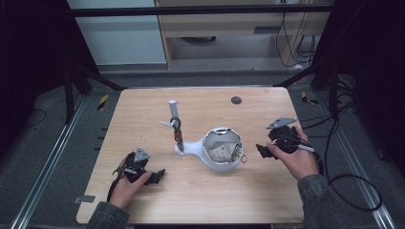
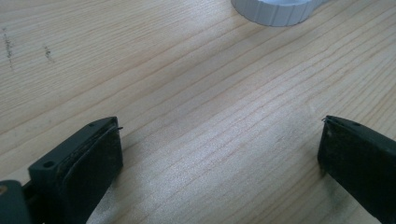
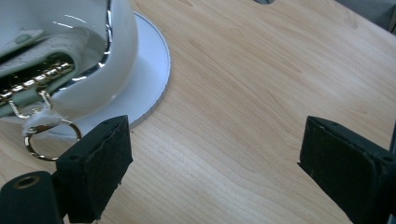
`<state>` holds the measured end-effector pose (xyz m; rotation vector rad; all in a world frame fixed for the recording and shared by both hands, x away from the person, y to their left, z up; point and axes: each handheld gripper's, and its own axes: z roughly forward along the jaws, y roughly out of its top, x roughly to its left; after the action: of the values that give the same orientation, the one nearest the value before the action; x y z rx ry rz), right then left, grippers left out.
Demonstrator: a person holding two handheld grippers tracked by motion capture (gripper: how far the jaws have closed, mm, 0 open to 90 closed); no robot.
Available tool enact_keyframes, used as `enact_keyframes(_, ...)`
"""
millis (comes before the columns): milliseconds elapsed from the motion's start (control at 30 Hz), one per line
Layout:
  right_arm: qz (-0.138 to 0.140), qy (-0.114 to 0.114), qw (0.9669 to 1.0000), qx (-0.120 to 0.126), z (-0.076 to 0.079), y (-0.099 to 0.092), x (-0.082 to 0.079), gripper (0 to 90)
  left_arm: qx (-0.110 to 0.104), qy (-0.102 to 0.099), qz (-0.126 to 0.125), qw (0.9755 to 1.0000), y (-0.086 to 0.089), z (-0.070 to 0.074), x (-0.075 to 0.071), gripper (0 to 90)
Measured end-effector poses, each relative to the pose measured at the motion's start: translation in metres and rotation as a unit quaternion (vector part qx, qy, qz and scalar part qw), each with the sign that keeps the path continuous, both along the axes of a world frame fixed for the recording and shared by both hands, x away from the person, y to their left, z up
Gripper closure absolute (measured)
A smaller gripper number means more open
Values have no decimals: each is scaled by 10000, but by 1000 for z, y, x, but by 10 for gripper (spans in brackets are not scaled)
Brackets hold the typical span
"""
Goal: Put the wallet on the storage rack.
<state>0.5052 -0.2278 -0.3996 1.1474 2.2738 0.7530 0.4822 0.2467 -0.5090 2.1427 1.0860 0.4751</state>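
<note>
A white round bowl (image 1: pixel 220 149) with a long neck stands on a flat white base at the middle of the wooden table (image 1: pixel 143 109). Inside it lies a pale pouch (image 1: pixel 218 151) with a gold chain (image 3: pixel 37 77), and a gold ring (image 3: pixel 44 140) hangs over the rim. My right gripper (image 1: pixel 261 151) lies just right of the bowl, pointing at it. Its jaws (image 3: pixel 215 154) stand open over bare wood, the ring close beside the left one. My left gripper (image 1: pixel 155 176) rests near the front left, open (image 2: pixel 219 140), with nothing between its jaws. The bowl's ribbed base (image 2: pixel 275 11) is ahead of it.
A white upright post (image 1: pixel 173 109) stands behind the bowl's neck, with a dark ring and a brown strap (image 1: pixel 177 133) hanging at it. A small black round spot (image 1: pixel 236 100) marks the table's far side. Dark frame legs flank the table.
</note>
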Motion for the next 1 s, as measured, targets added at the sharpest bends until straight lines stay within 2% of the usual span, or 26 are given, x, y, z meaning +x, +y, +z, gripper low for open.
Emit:
enact_keyframes(167, -150, 89, 9998, 76, -13, -5, 3, 81, 2, 0, -5, 10000, 0, 0, 0, 0)
enact_keyframes(433, -358, 214, 9985, 343, -36, -19, 2, 54, 24, 10, -14, 10000, 0, 0, 0, 0)
enact_keyframes(833, -650, 290, 9965, 428, -64, -34, 0, 54, 21, 9, -10, 10000, 0, 0, 0, 0)
enact_keyframes(900, -702, 367, 9957, 478, -69, -34, 0, 55, 14, 6, -14, 10000, 0, 0, 0, 0)
enact_keyframes(1000, -769, 321, 9950, 546, -77, -35, 0, 55, 13, 6, -14, 10000, 0, 0, 0, 0)
